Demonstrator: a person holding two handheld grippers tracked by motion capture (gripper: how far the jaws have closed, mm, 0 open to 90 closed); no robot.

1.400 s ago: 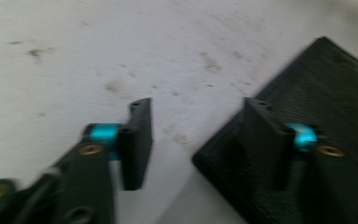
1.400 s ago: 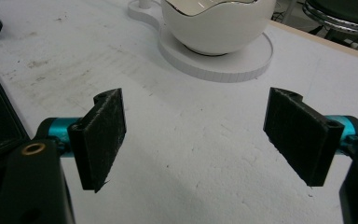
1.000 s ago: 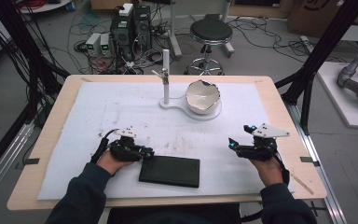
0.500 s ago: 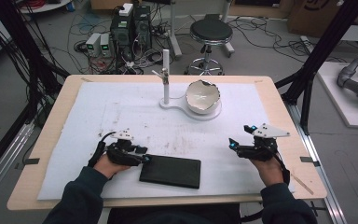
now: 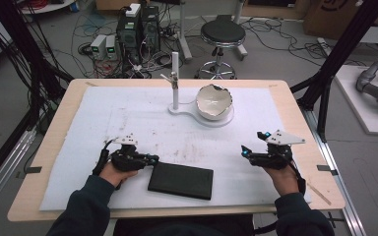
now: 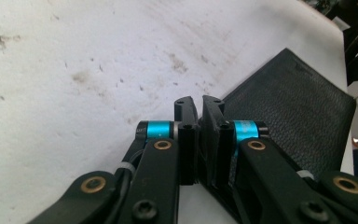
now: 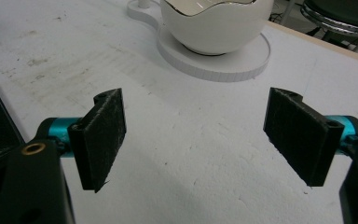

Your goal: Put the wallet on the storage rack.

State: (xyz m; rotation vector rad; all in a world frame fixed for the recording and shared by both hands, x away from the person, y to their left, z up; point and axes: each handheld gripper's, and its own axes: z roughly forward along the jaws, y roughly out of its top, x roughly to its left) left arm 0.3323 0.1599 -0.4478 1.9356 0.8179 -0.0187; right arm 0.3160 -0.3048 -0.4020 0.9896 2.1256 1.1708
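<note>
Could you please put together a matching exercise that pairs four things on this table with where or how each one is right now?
Things:
1. flat black textured leather wallet
2. white egg-shaped ceramic bowl with a jagged rim
3. left gripper
4. right gripper

States:
A. jaws wide apart over bare white foam
B. sitting on a round white base beside a white post
C. lying flat near the table's front edge
D. jaws nearly together at the corner of the wallet, just having closed

Pairs: 1-C, 2-B, 3-D, 4-A
</note>
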